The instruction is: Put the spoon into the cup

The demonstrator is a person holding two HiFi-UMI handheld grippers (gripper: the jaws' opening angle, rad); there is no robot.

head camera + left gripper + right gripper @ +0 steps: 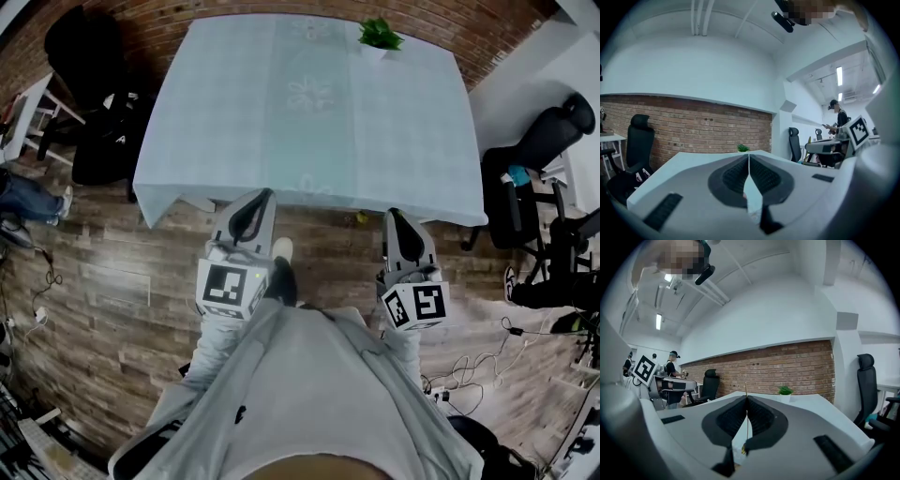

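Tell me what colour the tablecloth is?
The tablecloth is pale blue with faint flower motifs down its middle; the head view shows it best.

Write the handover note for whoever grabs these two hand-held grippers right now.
Left hand-held gripper: jaws together, nothing between them, held just short of the table's near edge.
Right hand-held gripper: the same, shut with nothing held.
Things: neither the spoon nor the cup shows in any view. The only thing seen on the table is a small potted plant at its far edge.
Done: nothing that can be seen.
Left: find the spoon and the cup, pick up the spoon, and put it into the cup.
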